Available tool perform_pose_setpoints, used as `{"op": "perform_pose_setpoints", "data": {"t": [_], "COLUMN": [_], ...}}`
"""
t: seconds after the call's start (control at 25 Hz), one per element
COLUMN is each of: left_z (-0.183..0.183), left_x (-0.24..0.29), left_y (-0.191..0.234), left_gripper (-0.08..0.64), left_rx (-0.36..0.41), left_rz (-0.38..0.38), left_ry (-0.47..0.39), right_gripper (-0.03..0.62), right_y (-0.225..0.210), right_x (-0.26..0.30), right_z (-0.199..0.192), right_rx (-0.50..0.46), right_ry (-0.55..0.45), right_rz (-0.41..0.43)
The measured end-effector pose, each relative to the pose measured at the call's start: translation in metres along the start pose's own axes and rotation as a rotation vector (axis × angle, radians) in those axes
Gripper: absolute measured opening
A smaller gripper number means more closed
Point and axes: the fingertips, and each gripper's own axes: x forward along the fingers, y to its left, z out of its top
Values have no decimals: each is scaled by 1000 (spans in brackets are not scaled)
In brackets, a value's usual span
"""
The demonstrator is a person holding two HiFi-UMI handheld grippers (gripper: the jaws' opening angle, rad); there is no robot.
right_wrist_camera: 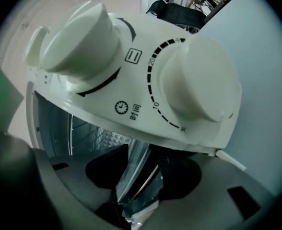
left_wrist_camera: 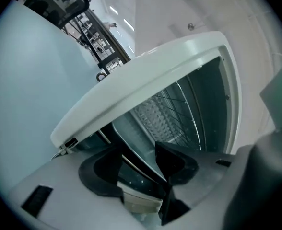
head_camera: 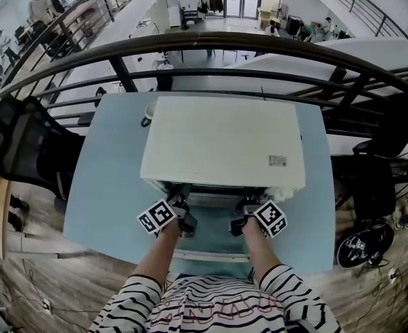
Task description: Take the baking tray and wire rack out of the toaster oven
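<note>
A white toaster oven (head_camera: pixel 225 144) stands on a light blue table (head_camera: pixel 107 186), with its glass door (head_camera: pixel 211 245) swung down toward me. Both grippers are at the oven's mouth. My left gripper (head_camera: pixel 182 210) is rolled over, and its jaws close on the door's glass and rim (left_wrist_camera: pixel 131 138). My right gripper (head_camera: pixel 242 214) holds the same door (right_wrist_camera: pixel 136 152) just below the two knobs (right_wrist_camera: pixel 198 80) of the control panel. The wire rack (left_wrist_camera: pixel 184 114) shows inside the cavity and appears again in the right gripper view (right_wrist_camera: pixel 83 133). I cannot pick out the baking tray.
A cup (head_camera: pixel 148 111) sits behind the oven's left corner. A black chair (head_camera: pixel 23 144) stands left of the table, and a dark railing (head_camera: pixel 211 44) runs behind it. A round black object (head_camera: pixel 363 245) lies on the floor to the right.
</note>
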Motion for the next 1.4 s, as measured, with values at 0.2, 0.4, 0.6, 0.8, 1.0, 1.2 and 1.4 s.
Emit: {"op": "perform_pose_setpoints", "data": {"t": [0.2, 0.4, 0.6, 0.8, 1.0, 1.2, 1.4], "left_z": [7, 7, 7, -5, -20, -36, -48], "left_x": [9, 13, 8, -11, -36, -64, -89], "left_y": [8, 14, 22, 25, 26, 30, 29], "left_gripper": [195, 194, 144, 115, 103, 95, 91], "left_rx": [-102, -152, -219, -287, -346, -397, -415], "left_rz": [18, 41, 78, 58, 46, 43, 42], "left_ry": [-46, -66, -73, -59, -47, -38, -17], "right_gripper": [143, 103, 99, 94, 87, 84, 83], "right_y": [0, -6, -5, -10, -15, -22, -24], "right_x": [8, 6, -1, -21, -47, -76, -103], "right_z": [2, 2, -2, -10, -20, -35, -47], "right_rx": [21, 63, 78, 102, 134, 157, 176], "right_ry": [-7, 3, 0, -6, -7, -10, -18], "right_rz": [-16, -41, -61, -83, -102, -106, -109]}}
